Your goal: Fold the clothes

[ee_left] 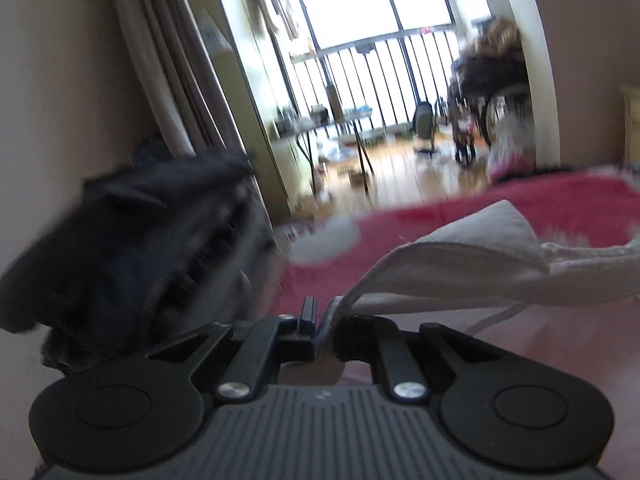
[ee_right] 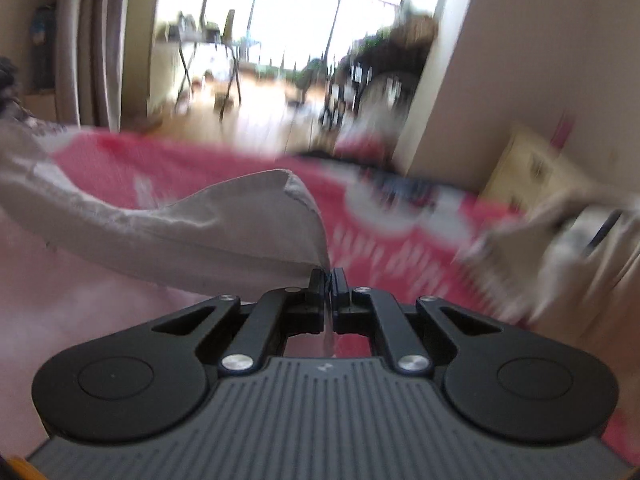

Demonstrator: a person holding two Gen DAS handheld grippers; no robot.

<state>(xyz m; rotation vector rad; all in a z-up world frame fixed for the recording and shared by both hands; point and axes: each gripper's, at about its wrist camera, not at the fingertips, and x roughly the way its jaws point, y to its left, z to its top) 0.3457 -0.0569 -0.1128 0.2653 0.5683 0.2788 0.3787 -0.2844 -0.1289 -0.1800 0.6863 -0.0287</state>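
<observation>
Garment: a pale grey-white cloth [ee_left: 460, 264], the thing to be folded, hanging in the air above a red and pink patterned bedspread [ee_left: 520, 208].

Left wrist view, grip: the left gripper [ee_left: 325, 316] has its jaws narrow, with a thin bunched edge of the cloth pinched between them.
Left wrist view, lie of the cloth: from the jaws it fans up and off to the right edge of the picture, so its long axis runs sideways toward the other hand; one loose flap points up.
Left wrist view, neighbour: a dark garment [ee_left: 132, 248], heavily blurred, lies close on the left beside the held cloth.
Left wrist view, risk: only a slim hem sits in the jaws, so I judge it could slip out; the cloth could also drag onto the dark garment.

Right wrist view, grip: the right gripper [ee_right: 329, 278] is clamped nearly closed on a corner of the pale cloth [ee_right: 180, 224].
Right wrist view, lie of the cloth: it stretches from the jaws away to the left edge, sagging in the middle, a folded corner peaking upward.
Right wrist view, risk: the slack middle may land creased or doubled under; a blurred pale heap [ee_right: 552, 240] at the right could be brushed.
</observation>
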